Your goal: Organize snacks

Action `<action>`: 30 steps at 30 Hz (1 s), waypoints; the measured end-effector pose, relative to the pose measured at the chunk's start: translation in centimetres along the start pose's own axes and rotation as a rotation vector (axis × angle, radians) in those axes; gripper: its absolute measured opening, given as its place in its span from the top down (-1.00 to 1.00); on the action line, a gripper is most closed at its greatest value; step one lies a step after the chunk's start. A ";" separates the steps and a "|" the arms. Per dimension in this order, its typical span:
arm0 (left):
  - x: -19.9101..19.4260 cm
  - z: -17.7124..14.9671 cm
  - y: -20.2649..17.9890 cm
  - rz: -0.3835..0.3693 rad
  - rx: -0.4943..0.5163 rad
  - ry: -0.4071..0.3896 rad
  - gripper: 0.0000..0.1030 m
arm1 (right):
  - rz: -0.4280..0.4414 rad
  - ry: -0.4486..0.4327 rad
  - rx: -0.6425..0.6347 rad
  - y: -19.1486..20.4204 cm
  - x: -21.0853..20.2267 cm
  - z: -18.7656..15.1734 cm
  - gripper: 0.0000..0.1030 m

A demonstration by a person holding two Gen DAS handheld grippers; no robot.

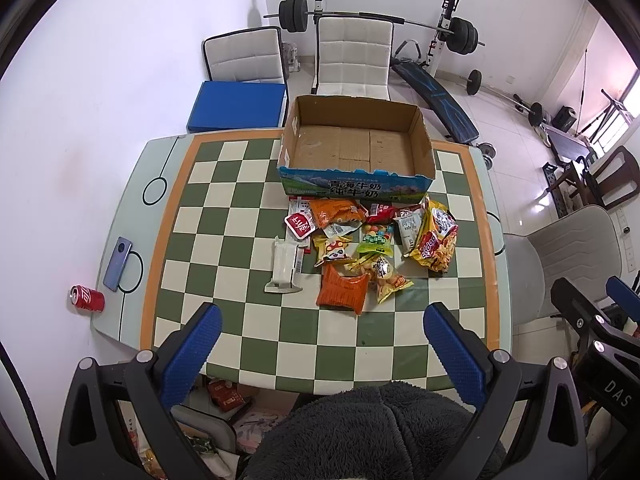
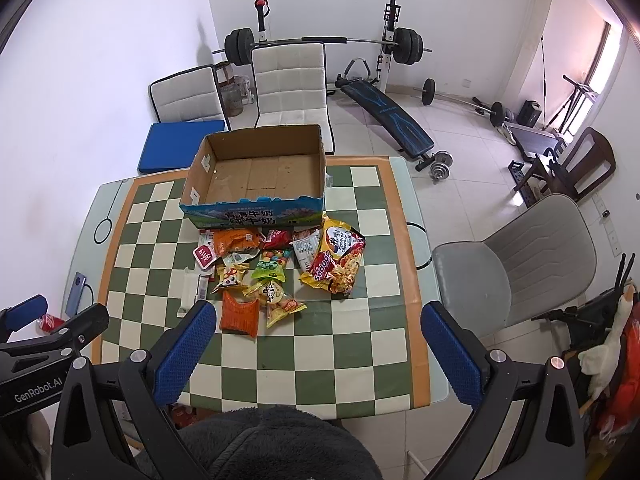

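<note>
An empty cardboard box [image 1: 356, 148] [image 2: 260, 178] with a blue printed front stands at the far side of the checkered table [image 1: 240, 208] [image 2: 340, 340]. In front of it lies a pile of snack packets: an orange bag [image 1: 342, 290] [image 2: 239, 316], a yellow noodle packet [image 1: 436, 240] [image 2: 338, 260], a green candy bag [image 1: 376, 240] [image 2: 270, 268], a clear white packet [image 1: 285, 266]. My left gripper [image 1: 322, 320] is open and empty above the table's near edge. My right gripper [image 2: 318, 320] is open and empty, also short of the pile.
A phone [image 1: 119, 258] lies at the table's left edge, a red cola can [image 1: 87, 299] beside it. Two white chairs [image 1: 352, 56] and a blue cushion [image 1: 238, 106] stand behind the table, a grey chair [image 2: 512, 272] on the right. Weights and a bench fill the back.
</note>
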State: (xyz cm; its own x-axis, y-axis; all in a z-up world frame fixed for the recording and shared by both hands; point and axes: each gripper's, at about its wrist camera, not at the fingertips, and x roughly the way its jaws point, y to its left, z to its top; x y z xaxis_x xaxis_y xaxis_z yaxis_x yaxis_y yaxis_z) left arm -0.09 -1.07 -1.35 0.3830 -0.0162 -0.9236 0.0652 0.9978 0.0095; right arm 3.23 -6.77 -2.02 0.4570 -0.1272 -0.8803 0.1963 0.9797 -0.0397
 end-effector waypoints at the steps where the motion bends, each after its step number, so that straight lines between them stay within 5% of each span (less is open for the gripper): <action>1: 0.1 -0.1 -0.1 0.000 -0.001 0.001 -1.00 | 0.000 0.000 0.000 0.0 0.0 0.0 -1.00; 19: 2.3 2.3 0.9 0.026 -0.039 -0.017 -1.00 | 0.022 0.022 0.029 -0.5 1.3 1.3 -1.00; 24: 7.6 4.3 1.5 0.045 -0.074 0.034 -1.00 | 0.076 0.110 0.129 -2.8 7.0 2.8 -1.00; 30: 16.1 5.7 2.0 0.064 -0.109 0.173 -1.00 | 0.136 0.283 0.221 -6.4 20.2 4.1 -1.00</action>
State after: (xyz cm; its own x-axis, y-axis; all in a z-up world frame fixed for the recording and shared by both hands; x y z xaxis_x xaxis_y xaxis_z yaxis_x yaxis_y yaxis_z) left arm 11.50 0.29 -14.03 0.2191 0.0495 -0.9745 -0.0580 0.9976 0.0376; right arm 14.73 -16.22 -17.60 0.2403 0.0801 -0.9674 0.3462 0.9240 0.1625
